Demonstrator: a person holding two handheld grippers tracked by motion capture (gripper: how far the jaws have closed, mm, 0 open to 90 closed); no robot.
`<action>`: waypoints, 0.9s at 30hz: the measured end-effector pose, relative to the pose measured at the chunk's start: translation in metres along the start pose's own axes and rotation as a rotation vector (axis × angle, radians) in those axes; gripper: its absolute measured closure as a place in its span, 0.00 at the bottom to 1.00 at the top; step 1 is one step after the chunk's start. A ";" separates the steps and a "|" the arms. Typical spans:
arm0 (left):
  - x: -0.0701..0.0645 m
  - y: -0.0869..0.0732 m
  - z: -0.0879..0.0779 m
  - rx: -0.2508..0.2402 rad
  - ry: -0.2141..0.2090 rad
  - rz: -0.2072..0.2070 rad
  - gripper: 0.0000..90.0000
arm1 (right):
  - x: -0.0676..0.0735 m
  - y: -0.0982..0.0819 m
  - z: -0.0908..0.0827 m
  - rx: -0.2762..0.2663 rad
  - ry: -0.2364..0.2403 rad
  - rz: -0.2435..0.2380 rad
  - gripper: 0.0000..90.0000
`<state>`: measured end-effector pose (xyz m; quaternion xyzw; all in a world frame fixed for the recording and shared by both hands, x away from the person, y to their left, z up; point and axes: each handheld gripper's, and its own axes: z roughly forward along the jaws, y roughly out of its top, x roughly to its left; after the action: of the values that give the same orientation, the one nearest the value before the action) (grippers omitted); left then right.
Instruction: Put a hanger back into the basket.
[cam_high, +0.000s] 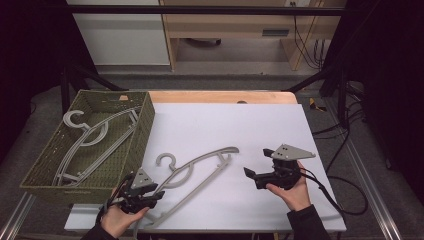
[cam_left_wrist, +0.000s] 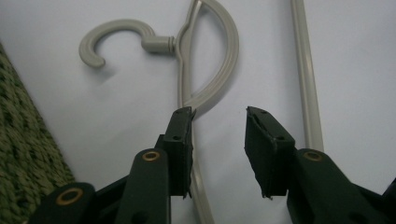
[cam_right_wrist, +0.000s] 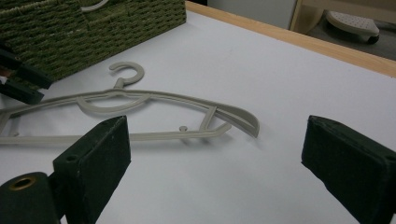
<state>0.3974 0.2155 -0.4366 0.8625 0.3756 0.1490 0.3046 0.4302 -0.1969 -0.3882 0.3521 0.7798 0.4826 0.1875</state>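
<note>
A grey plastic hanger (cam_high: 200, 172) lies flat on the white table top (cam_high: 225, 125), its hook toward the basket. My left gripper (cam_high: 156, 196) is low over the hanger's near left end. In the left gripper view its jaws stand apart around the hanger (cam_left_wrist: 219, 56), whose thin upper arm runs along the inner face of the left jaw, with the gripper (cam_left_wrist: 219, 114) not pressing on it. My right gripper (cam_high: 251, 177) rests to the right of the hanger, open wide and empty. In the right gripper view the hanger (cam_right_wrist: 154, 98) lies beyond the gripper (cam_right_wrist: 215, 140).
A green woven basket (cam_high: 75, 192) stands at the left with more grey hangers (cam_high: 95, 137) inside; its wall also appears as the basket (cam_left_wrist: 23, 154) and the basket (cam_right_wrist: 93, 28). A wooden table edge (cam_high: 220, 96) runs along the back. A cable (cam_high: 345, 200) trails right.
</note>
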 end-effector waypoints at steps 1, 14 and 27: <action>0.000 -0.001 0.001 0.012 0.009 -0.001 0.70 | 0.000 0.000 0.000 0.001 -0.002 0.000 0.09; 0.001 -0.010 0.014 0.111 0.063 -0.065 0.79 | 0.001 -0.001 0.000 0.005 0.005 -0.001 0.09; -0.001 -0.004 0.024 0.133 0.090 -0.180 0.90 | 0.002 -0.002 0.004 0.017 0.011 0.000 0.10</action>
<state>0.4063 0.2069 -0.4581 0.8361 0.4738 0.1344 0.2417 0.4312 -0.1935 -0.3919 0.3511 0.7848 0.4778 0.1802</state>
